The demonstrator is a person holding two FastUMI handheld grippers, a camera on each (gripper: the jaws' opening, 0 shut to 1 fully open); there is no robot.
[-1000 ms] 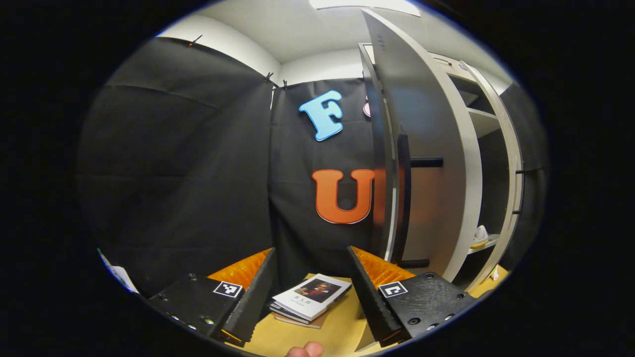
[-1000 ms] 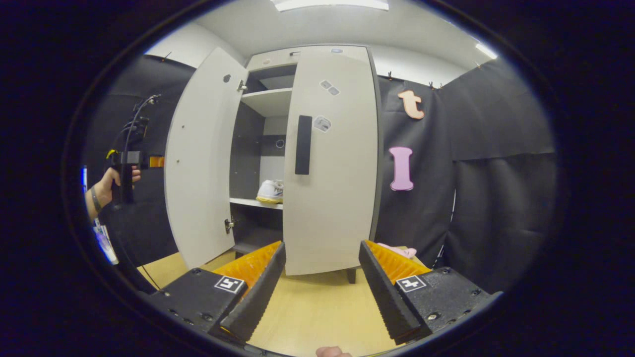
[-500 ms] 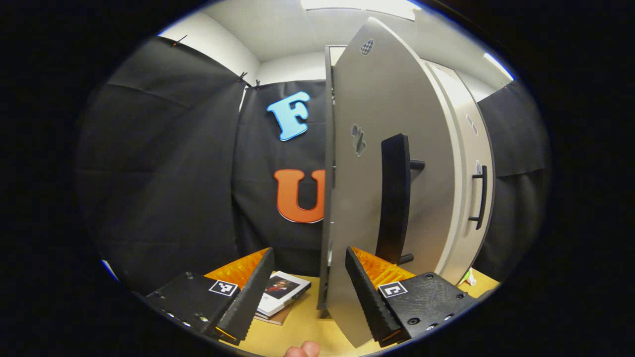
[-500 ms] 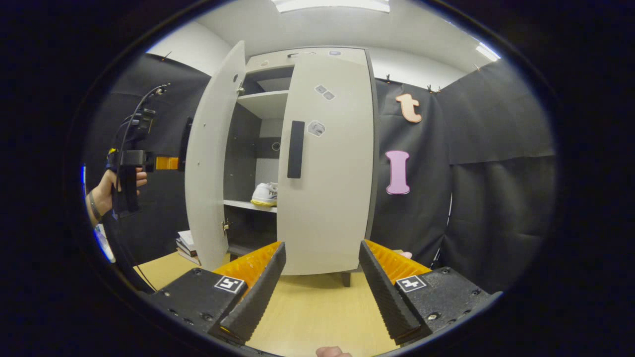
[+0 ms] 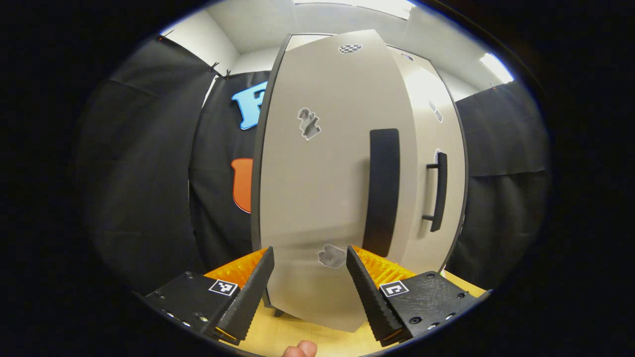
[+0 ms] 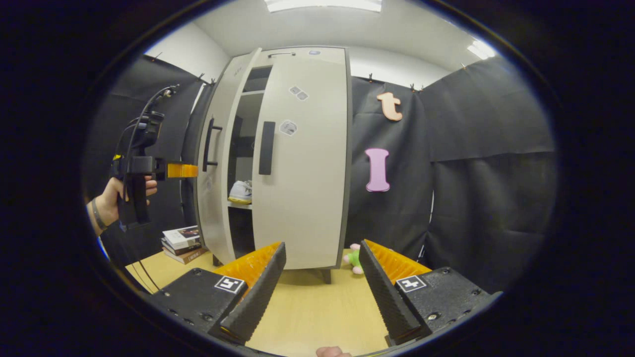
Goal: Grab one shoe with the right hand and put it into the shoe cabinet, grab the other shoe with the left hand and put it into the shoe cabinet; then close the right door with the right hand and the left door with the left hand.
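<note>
Left door (image 5: pixel 317 188): in left gripper view we see its front face near.
Shoe (image 6: pixel 241 191): right gripper view, through door gap.
Jaws: both pairs apart, empty.

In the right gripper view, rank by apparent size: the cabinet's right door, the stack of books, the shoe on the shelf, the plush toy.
1. Right door, largest by far.
2. Stack of books.
3. Shoe and plush toy: both small and partly hidden, so unranked.

Left door (image 5: pixel 317 188): smooth matt pale laminate, matt black handle (image 5: pixel 382 191). Finger pads (image 6: pixel 253 292): ribbed black rubber, orange plastic backing. Floor (image 6: pixel 317 312): light wood-look, smooth. Booth wall (image 6: pixel 491 163): creased matt cloth.
</note>
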